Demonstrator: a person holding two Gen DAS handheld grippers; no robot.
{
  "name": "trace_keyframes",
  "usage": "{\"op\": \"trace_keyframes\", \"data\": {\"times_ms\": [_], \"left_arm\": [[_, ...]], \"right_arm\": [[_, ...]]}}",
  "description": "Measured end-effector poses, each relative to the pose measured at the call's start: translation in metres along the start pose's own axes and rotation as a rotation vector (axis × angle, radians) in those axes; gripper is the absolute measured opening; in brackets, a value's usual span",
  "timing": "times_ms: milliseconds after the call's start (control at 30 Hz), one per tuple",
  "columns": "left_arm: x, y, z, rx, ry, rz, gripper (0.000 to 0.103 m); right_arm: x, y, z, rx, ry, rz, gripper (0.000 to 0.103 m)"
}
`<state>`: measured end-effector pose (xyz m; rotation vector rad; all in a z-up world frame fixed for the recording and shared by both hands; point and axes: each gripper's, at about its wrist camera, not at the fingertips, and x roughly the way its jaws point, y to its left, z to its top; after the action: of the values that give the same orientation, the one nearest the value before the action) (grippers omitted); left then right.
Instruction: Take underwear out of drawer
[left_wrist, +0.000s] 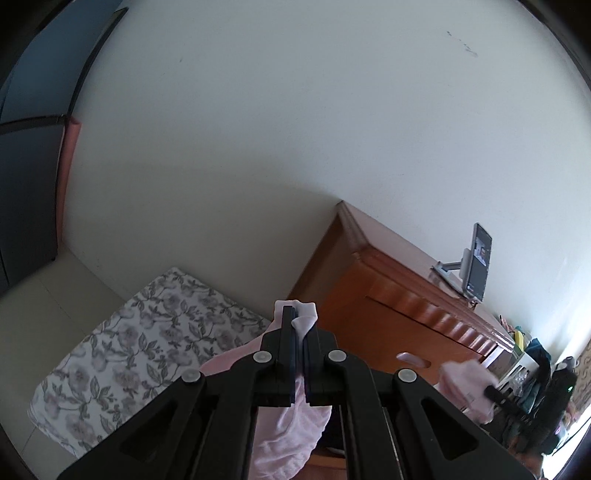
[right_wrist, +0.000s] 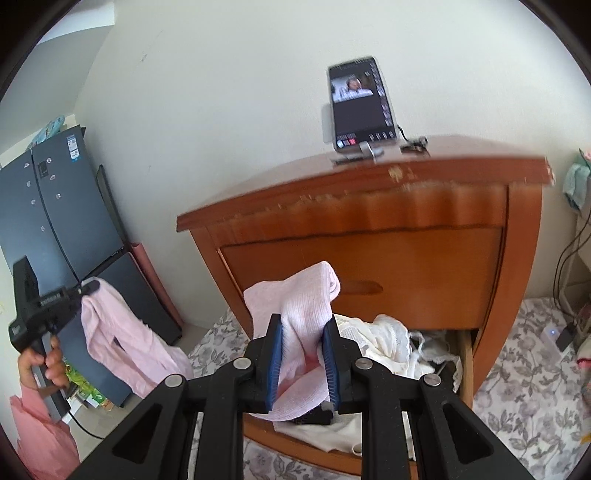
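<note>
In the right wrist view my right gripper (right_wrist: 303, 325) is shut on a pink ribbed underwear piece (right_wrist: 306, 295), held above the open bottom drawer (right_wrist: 467, 365) of a wooden dresser (right_wrist: 406, 254). White garments (right_wrist: 384, 339) fill the drawer. At the left a hand (right_wrist: 48, 365) holds my left gripper (right_wrist: 88, 286), shut on hanging pink underwear (right_wrist: 122, 339). In the left wrist view the left gripper (left_wrist: 295, 317) pinches that pink cloth (left_wrist: 291, 435), and the right gripper (left_wrist: 495, 393) shows at the right with its pink cloth (left_wrist: 465, 384). Whether both hold one piece is unclear.
A phone on a stand (right_wrist: 360, 103) sits on the dresser top. A dark fridge (right_wrist: 74, 221) and a pink roll (right_wrist: 155, 280) stand left of the dresser. A floral mat (right_wrist: 517, 387) covers the floor. Cables and small items crowd the far right.
</note>
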<state>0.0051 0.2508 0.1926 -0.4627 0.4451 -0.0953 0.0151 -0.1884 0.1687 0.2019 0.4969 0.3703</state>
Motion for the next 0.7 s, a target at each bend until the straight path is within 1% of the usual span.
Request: {"op": "trace_keyframes", "data": {"times_ms": [167, 333, 400, 433, 500, 600, 700], "left_arm": [[0.008, 0.013, -0.01, -0.021, 0.031, 0.0, 0.002], [0.006, 0.026, -0.014, -0.042, 0.04, 0.007, 0.002], [0.007, 0.03, -0.016, -0.051, 0.045, 0.008, 0.002], [0.008, 0.032, -0.018, -0.057, 0.05, 0.006, 0.002], [0.011, 0.034, -0.021, -0.065, 0.06, 0.004, 0.002], [0.016, 0.035, -0.025, -0.07, 0.08, 0.001, 0.002], [0.02, 0.035, -0.028, -0.069, 0.093, 0.001, 0.002]], "right_arm": [[-0.004, 0.018, 0.015, -0.041, -0.027, 0.0, 0.022], [-0.006, 0.028, 0.029, -0.065, -0.049, -0.015, 0.022], [-0.001, 0.029, 0.027, -0.077, -0.034, -0.025, 0.022], [0.003, 0.028, 0.023, -0.084, -0.018, -0.031, 0.022], [0.019, 0.021, 0.011, -0.084, 0.046, -0.053, 0.022], [0.048, 0.001, -0.016, -0.039, 0.179, -0.084, 0.022], [0.065, -0.015, -0.037, -0.027, 0.269, -0.13, 0.022]]}}
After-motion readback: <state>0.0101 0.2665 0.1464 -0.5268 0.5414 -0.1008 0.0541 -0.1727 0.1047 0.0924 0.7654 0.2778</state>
